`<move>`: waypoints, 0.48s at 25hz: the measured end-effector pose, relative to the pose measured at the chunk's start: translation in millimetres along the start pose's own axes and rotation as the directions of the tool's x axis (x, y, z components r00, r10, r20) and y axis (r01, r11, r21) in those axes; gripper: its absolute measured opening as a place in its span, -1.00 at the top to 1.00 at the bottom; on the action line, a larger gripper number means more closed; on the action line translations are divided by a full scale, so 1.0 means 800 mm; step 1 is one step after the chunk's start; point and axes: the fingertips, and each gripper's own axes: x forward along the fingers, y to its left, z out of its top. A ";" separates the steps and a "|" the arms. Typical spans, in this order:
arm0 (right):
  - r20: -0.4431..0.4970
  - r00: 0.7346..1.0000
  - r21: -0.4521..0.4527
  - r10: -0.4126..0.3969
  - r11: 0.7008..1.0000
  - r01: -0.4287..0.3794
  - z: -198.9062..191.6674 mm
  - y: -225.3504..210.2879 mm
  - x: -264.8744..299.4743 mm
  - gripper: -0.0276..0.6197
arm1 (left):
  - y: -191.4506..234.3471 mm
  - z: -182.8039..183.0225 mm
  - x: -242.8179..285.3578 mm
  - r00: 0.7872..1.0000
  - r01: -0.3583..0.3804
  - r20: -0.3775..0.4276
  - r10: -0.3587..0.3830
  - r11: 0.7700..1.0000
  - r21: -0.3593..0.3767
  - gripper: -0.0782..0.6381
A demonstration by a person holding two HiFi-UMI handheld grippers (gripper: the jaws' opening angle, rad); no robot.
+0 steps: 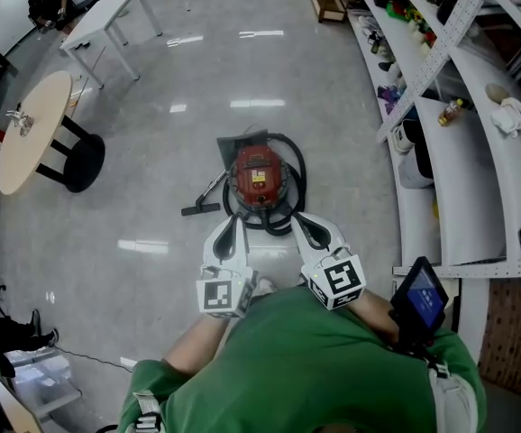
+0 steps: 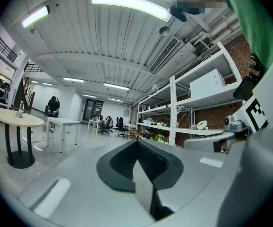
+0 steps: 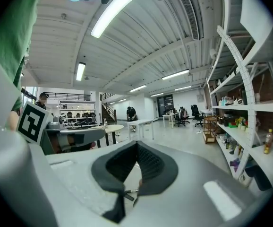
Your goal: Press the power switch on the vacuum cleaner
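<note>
The red vacuum cleaner [image 1: 259, 177] stands on the grey floor just ahead of me, with its black hose [image 1: 295, 171] looped round it. My left gripper [image 1: 234, 221] and right gripper [image 1: 302, 220] hang side by side just short of it, tips pointing at its near edge and touching nothing. Both are shut and hold nothing. In the left gripper view the left gripper [image 2: 137, 143] has its dark pads pressed together. The right gripper [image 3: 137, 144] looks the same in the right gripper view. Neither gripper view shows the vacuum, and I cannot pick out its power switch.
The vacuum's floor nozzle [image 1: 201, 208] lies to its left. A round wooden table [image 1: 31, 130] and a white table [image 1: 107, 16] stand at the far left. Long white shelves [image 1: 463, 142] with small items run down the right. A small screen [image 1: 419, 296] sits by my right arm.
</note>
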 end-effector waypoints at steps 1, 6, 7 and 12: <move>0.001 1.000 0.001 0.001 1.000 -0.001 0.001 0.000 0.000 0.91 | -0.001 0.001 0.001 1.000 0.001 0.001 -0.001 1.000 0.001 0.76; 0.002 1.000 0.001 0.004 1.000 -0.004 0.001 0.000 -0.001 0.91 | -0.004 0.004 0.003 1.000 0.002 0.005 -0.002 1.000 -0.005 0.76; 0.001 1.000 0.001 0.005 1.000 -0.005 0.001 0.000 -0.001 0.91 | -0.005 0.003 0.002 1.000 0.001 0.000 -0.001 1.000 -0.006 0.76; -0.002 1.000 0.004 0.006 1.000 -0.006 -0.002 0.002 -0.003 0.91 | -0.008 0.001 0.000 1.000 0.003 -0.012 -0.003 1.000 -0.010 0.76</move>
